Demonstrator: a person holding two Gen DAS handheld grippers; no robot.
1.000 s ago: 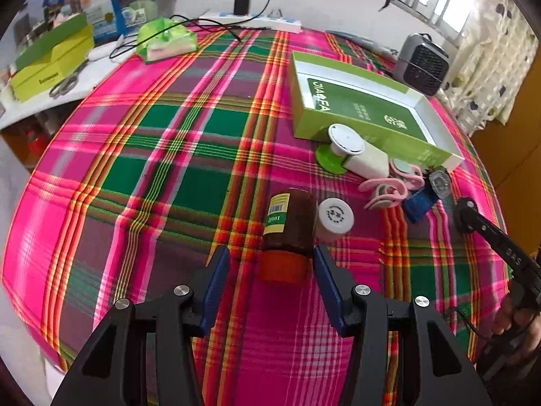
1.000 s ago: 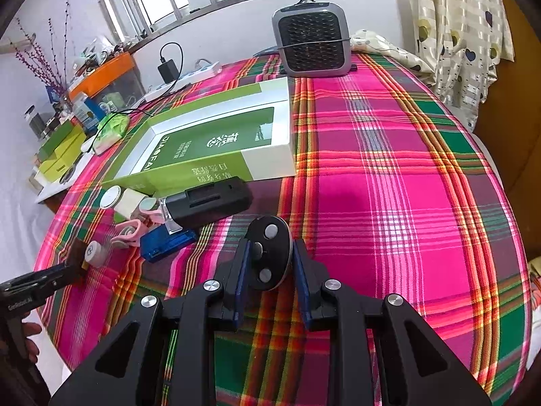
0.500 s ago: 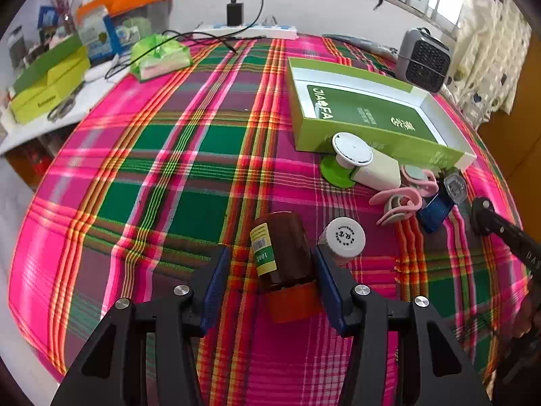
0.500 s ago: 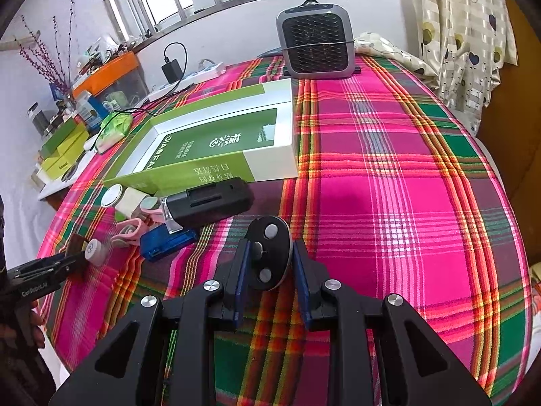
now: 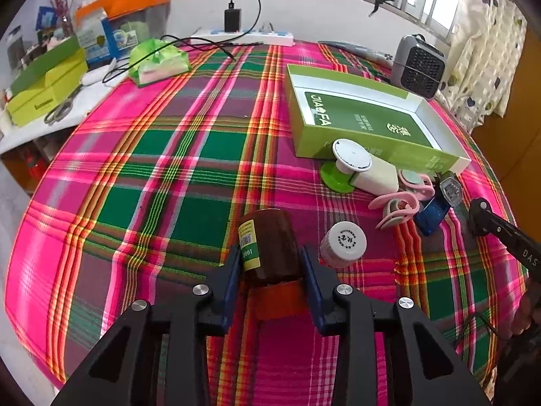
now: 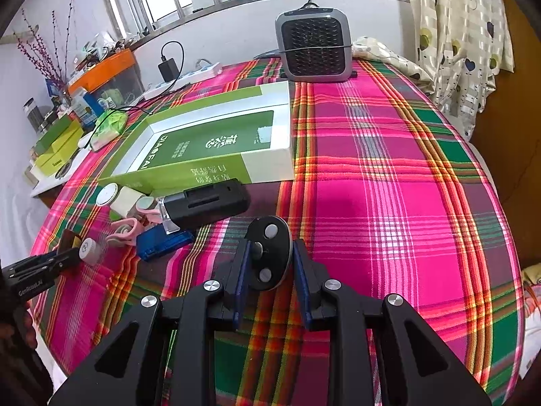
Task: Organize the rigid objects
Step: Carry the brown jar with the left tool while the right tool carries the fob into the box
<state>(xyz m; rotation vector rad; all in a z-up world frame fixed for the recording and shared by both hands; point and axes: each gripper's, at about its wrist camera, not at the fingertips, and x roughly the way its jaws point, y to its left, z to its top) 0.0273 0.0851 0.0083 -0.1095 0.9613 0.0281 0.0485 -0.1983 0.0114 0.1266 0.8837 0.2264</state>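
Observation:
My left gripper (image 5: 270, 264) is shut on a brown bottle (image 5: 270, 243) with an orange cap, held over the plaid cloth. A small white-capped bottle (image 5: 343, 243) lies just right of it. My right gripper (image 6: 270, 260) is shut on a black round disc (image 6: 270, 253) with metal studs. An open green box (image 5: 365, 125) sits ahead; it also shows in the right wrist view (image 6: 216, 142). Beside the box lie a white and green device (image 5: 358, 169), pink clips (image 5: 399, 203), a blue item (image 5: 432, 213) and a black case (image 6: 206, 203).
A grey fan heater (image 6: 314, 47) stands at the far edge of the table. A green tissue pack (image 5: 159, 61), a power strip with charger (image 5: 243, 34) and yellow-green boxes (image 5: 44, 91) lie at the back left. The right half of the cloth (image 6: 405, 203) is bare.
My left gripper has closed on the brown bottle and raised it off the cloth. The right gripper has stayed shut on the black disc, barely moving.

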